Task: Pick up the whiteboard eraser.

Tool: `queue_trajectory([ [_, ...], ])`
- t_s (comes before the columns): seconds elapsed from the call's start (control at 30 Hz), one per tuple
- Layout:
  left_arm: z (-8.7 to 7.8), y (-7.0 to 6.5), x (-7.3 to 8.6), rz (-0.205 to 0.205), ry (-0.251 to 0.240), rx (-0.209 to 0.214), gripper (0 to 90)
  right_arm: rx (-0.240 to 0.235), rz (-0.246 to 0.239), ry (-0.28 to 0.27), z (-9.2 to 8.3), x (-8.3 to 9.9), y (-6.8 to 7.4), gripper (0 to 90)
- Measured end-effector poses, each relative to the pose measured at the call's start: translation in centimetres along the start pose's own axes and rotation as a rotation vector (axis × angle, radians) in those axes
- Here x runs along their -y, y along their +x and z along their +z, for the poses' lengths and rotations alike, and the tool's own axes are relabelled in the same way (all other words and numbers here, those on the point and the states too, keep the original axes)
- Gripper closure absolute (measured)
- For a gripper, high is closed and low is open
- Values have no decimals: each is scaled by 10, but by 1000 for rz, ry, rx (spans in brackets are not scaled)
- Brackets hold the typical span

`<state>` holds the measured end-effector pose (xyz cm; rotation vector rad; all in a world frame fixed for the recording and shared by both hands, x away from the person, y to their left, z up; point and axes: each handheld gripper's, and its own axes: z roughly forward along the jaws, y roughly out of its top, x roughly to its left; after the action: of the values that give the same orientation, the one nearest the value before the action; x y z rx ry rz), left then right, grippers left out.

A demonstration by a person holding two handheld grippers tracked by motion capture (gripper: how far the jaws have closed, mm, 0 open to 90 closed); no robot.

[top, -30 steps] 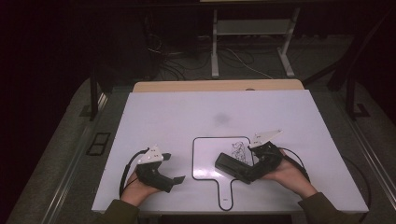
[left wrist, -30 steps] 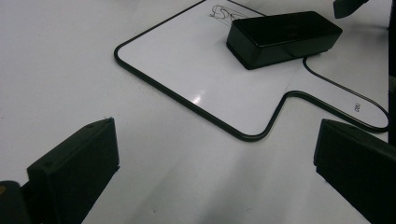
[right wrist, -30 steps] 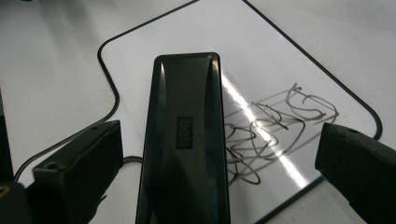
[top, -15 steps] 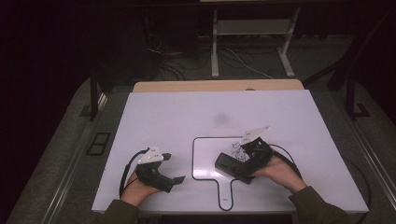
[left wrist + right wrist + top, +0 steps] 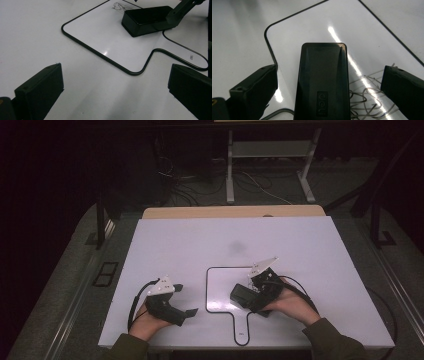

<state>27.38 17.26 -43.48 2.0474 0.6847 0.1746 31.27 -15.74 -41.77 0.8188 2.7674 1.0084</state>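
1. The eraser [image 5: 323, 82], a black block, lies on the small whiteboard [image 5: 220, 290] at lower centre of the high view, beside a scribble [image 5: 367, 105] of marker lines.
2. The right tongs [image 5: 328, 85] stand wide open, one jaw on each side of the eraser with a gap to both; they hold nothing yet.
3. The left tongs [image 5: 112, 90] are also wide open and empty, low over the bare counter [image 5: 175, 240] at lower left, well apart from the whiteboard's black rim.
4. The eraser looks stiff, light and smooth-topped, so it may slip; I would grip it across its long flat sides, near the middle.
5. The whiteboard is thin and could slide under a push; its handle [image 5: 241, 330] points toward the counter's near edge.
6. There is plenty of open counter in the upper half of the high view.
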Motion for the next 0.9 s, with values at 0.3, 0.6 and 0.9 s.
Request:
queue_trajectory([
  [0.3,0,0,0,0,0,0,0,7,-11,38,2,5,1,54],
  [0.6,0,-1,0,4,4,1,0,25,-46,77,3,9,3,140],
  [0.9,0,-1,0,4,6,2,0,37,-63,94,5,11,4,236],
])
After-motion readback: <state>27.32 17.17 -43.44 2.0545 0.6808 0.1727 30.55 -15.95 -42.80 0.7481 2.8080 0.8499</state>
